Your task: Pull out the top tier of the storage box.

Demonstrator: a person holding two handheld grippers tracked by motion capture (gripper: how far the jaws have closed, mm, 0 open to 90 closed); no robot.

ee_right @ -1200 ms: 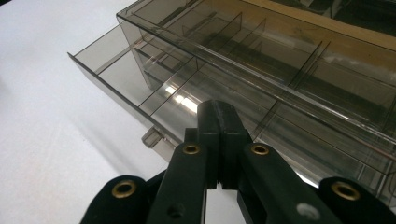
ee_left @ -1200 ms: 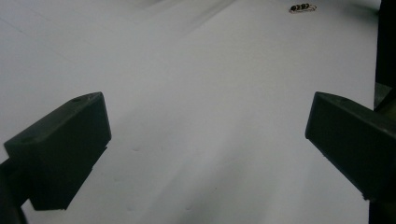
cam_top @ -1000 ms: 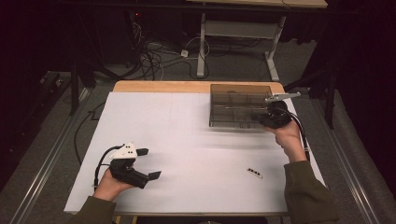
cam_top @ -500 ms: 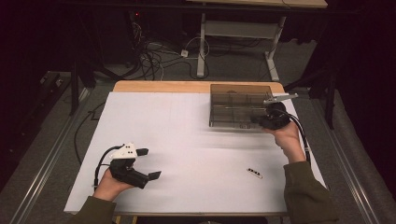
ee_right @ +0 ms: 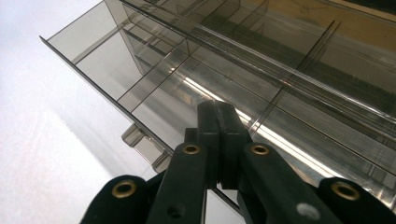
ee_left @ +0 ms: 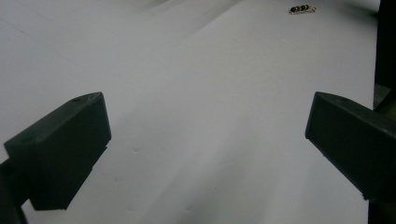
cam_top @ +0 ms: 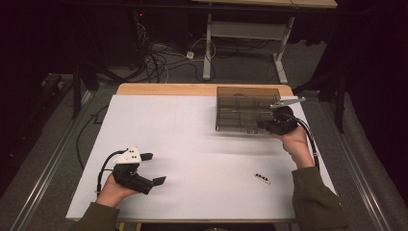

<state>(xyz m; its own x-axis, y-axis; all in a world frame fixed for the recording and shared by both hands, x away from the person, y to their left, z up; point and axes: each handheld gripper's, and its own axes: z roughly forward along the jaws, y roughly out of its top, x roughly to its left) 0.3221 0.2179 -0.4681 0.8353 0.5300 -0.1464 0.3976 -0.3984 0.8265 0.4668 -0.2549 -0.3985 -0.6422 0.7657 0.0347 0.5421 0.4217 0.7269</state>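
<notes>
A smoky clear plastic box point(cam_top: 246, 89) with several compartments sits at the far right of the white table. My right gripper point(cam_top: 261, 124) is at the box's near right corner with its jaws pressed together. In the right gripper view its tips point(ee_right: 218, 111) lie just over the front wall of the box point(ee_right: 88, 63), above a compartment, with nothing visible between them. My left gripper point(cam_top: 154, 168) rests at the near left of the table, jaws wide apart point(ee_left: 205, 140) over bare white surface. A small dark beaded strip point(cam_top: 262, 178) point(ee_left: 302, 8) lies near the front right.
The white table cover point(cam_top: 192, 130) runs up to a wooden edge point(cam_top: 163, 89) at the back. Beyond it, cables point(cam_top: 159, 57) lie on the floor and another table's frame point(cam_top: 250, 31) stands. A cable point(cam_top: 310, 142) trails from the right gripper past the wrist.
</notes>
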